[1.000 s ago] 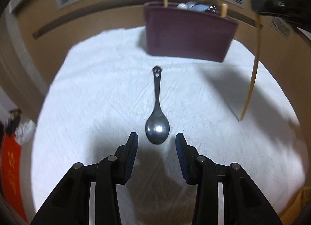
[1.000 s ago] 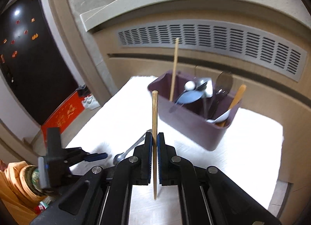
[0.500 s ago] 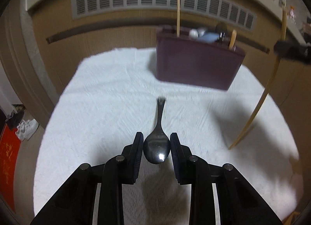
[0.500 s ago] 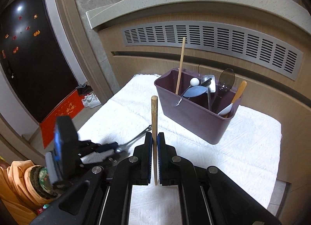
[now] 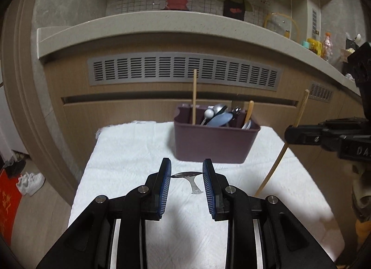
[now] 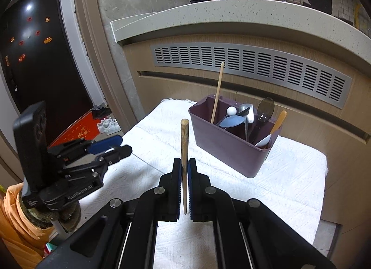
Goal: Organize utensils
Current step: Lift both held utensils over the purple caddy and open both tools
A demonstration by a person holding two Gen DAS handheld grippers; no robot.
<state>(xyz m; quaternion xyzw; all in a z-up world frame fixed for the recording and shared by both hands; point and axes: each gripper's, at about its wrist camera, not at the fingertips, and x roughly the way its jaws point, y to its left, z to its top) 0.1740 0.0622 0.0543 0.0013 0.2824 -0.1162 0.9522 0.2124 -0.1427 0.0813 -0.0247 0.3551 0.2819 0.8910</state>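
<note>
Both wrist views face purple caddy point(image 5: 214, 140) point(image 6: 231, 153), left nearer, right from above-right.

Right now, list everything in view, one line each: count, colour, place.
utensil bin: one, maroon, far end of the towel, holding several utensils.
upright chopstick: one, tan wood, left end of the bin.
towel: one, white, covering the tabletop.
metal spoon: one, silver, held by its bowl.
loose chopstick: one, tan wood, held upright.
sneakers: a pair, white, on the floor.
left gripper: shut on the spoon.
right gripper: shut on the loose chopstick.
</note>
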